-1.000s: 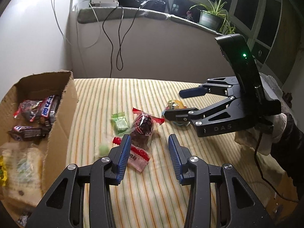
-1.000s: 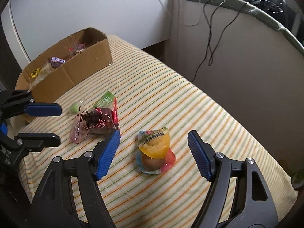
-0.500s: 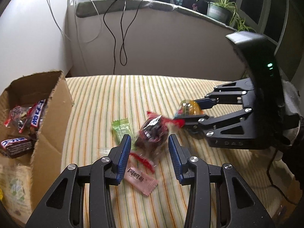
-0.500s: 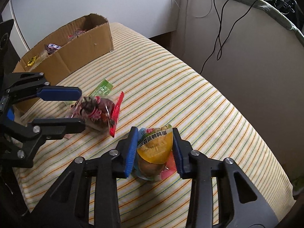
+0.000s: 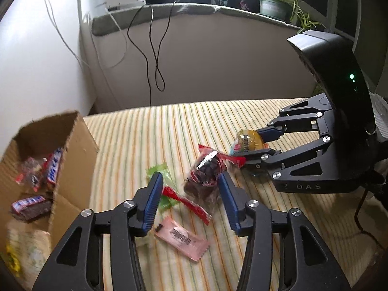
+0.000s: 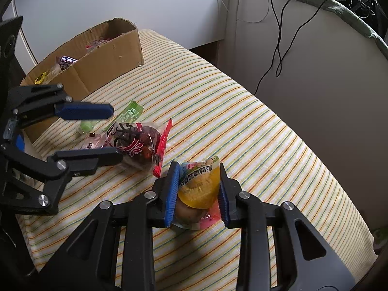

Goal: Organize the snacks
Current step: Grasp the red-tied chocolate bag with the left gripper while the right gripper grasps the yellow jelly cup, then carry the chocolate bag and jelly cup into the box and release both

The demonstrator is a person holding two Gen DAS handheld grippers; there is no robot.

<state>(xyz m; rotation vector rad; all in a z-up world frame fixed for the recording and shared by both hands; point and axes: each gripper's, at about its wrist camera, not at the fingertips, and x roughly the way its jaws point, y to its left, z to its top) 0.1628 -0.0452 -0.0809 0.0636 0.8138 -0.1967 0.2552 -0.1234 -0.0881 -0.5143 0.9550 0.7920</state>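
Snacks lie on the striped cloth (image 6: 242, 126); the cardboard box (image 6: 109, 55) at far left holds chocolate bars (image 5: 52, 167) and other wrapped packets. The left gripper (image 5: 189, 194) is opening, with the dark red-edged packet (image 5: 206, 179) between its jaws. To its right, the right gripper (image 6: 197, 191) pinches the yellow egg packet (image 6: 200, 184).
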